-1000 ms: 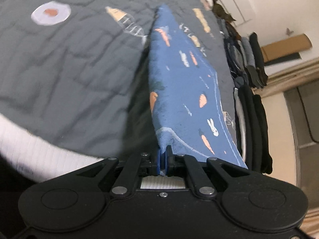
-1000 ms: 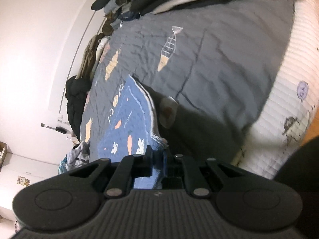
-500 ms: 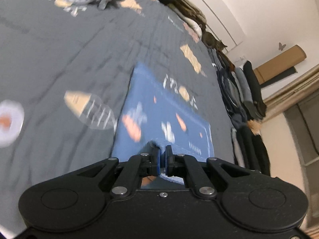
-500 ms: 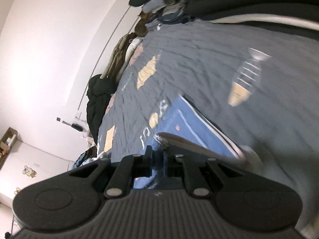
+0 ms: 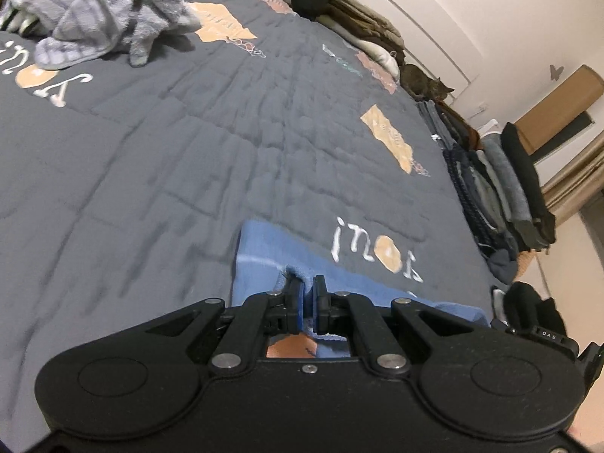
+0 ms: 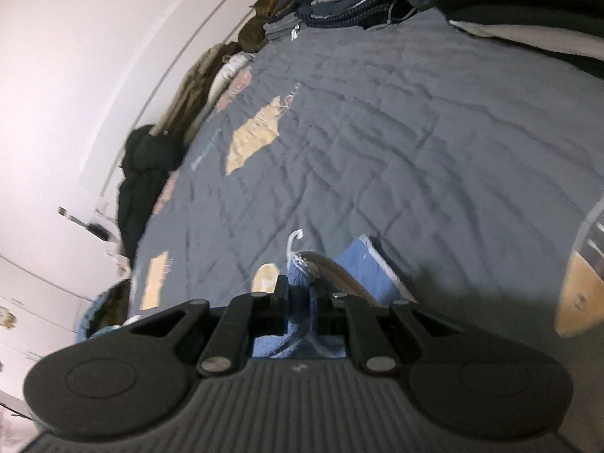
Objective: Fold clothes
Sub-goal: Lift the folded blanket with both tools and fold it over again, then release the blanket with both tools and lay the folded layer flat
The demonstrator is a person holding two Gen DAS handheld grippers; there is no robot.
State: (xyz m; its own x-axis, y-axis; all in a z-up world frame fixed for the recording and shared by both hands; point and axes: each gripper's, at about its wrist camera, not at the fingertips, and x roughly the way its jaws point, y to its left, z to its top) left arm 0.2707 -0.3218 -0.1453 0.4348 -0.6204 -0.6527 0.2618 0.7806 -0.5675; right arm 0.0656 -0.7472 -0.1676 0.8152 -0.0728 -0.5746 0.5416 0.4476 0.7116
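A blue printed garment (image 5: 264,253) lies low on the grey quilted bedspread (image 5: 188,158), mostly hidden under the gripper body. My left gripper (image 5: 307,294) is shut on a pinched fold of its edge. In the right wrist view the same blue garment (image 6: 368,268) shows a white-trimmed edge, and my right gripper (image 6: 298,290) is shut on a bunched corner of it. Both grippers sit close above the bedspread (image 6: 415,132).
A crumpled grey striped garment (image 5: 102,19) lies at the far left of the bed. Stacks of folded dark clothes (image 5: 502,181) line the right edge. A cat (image 5: 426,85) rests near the wall. A black jacket (image 6: 145,173) lies by the wall.
Both grippers have swung forward and down across the bed with the blue garment. It hung stretched out a second ago; now only a short part shows ahead of each gripper.
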